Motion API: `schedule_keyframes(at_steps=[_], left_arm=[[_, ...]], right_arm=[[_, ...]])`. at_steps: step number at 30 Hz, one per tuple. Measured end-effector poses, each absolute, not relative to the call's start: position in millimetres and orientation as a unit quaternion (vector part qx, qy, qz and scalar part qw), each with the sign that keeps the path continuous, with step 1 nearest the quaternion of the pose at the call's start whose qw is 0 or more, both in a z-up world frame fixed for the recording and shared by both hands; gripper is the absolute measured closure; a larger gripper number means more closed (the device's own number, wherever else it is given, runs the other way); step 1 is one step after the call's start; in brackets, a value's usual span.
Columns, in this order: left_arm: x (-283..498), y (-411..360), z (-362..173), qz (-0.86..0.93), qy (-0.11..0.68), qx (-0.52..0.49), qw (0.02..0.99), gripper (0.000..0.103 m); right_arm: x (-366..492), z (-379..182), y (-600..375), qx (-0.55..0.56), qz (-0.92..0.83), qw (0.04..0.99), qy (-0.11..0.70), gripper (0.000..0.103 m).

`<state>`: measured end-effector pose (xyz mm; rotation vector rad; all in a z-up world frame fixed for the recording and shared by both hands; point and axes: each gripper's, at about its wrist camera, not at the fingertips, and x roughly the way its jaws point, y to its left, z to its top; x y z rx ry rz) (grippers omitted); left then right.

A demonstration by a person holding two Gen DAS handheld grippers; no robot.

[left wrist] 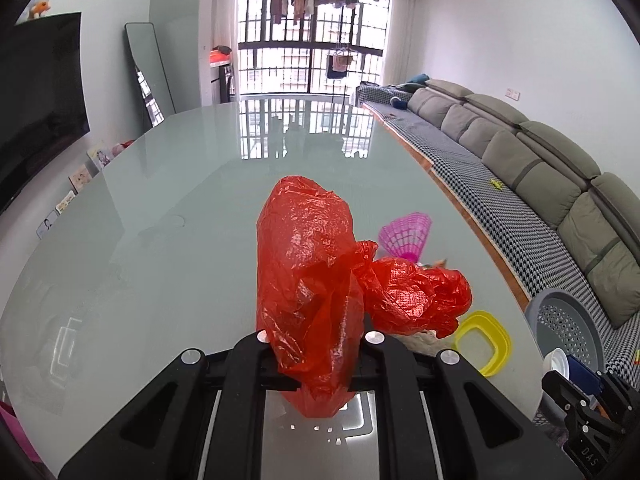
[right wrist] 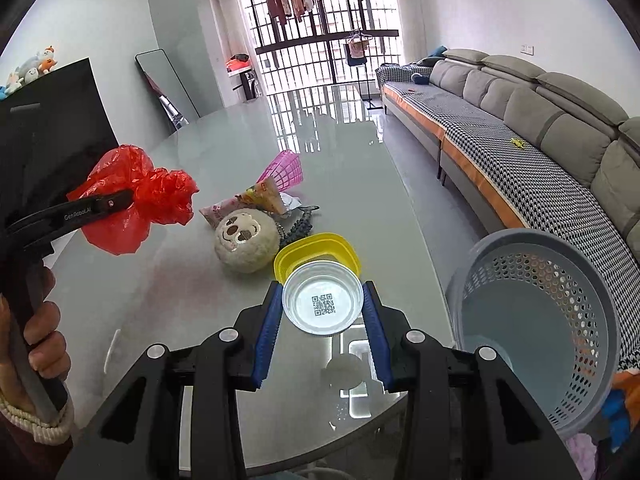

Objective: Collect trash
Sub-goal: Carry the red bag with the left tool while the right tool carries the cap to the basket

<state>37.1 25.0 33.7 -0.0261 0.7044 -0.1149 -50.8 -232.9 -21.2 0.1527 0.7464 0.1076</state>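
Note:
A crumpled red plastic bag point(left wrist: 308, 264) hangs in the air over the glass table point(left wrist: 160, 200), and my left gripper point(left wrist: 316, 336) is shut on its lower part. From the right wrist view the same red bag point(right wrist: 160, 192) sits pinched in the left gripper point(right wrist: 128, 198), which a person's hand holds at the left edge. My right gripper point(right wrist: 322, 286) is shut on a clear plastic cup point(right wrist: 322, 308) with a QR code on its bottom, its blue pads pressing both sides. That right gripper point(left wrist: 572, 376) shows at the lower right in the left wrist view.
A grey perforated basket point(right wrist: 532, 236) stands at the table's right, by the sofa point(right wrist: 520, 128). On the table point(right wrist: 340, 160) lie a yellow container point(right wrist: 320, 248), a round plush toy point(right wrist: 244, 240), snack wrappers point(right wrist: 256, 196) and a pink basket point(right wrist: 284, 172).

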Motion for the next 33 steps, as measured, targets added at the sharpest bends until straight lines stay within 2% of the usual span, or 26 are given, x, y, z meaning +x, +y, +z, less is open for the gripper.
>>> schedule_keyframes(at_steps=[19, 25, 33], left_arm=[[-4, -116, 61, -0.226, 0.290, 0.067, 0.928, 0.091], [-11, -166, 45, -0.270, 0.302, 0.080, 0.911, 0.091], [-13, -233, 11, -0.319, 0.331, 0.109, 0.881, 0.091]], right_arm=[[-89, -16, -344, 0.127, -0.078, 0.932, 0.330, 0.064], [-112, -18, -384, 0.144, -0.116, 0.928, 0.323, 0.064], [-125, -49, -423, 0.169, -0.143, 0.914, 0.341, 0.064]])
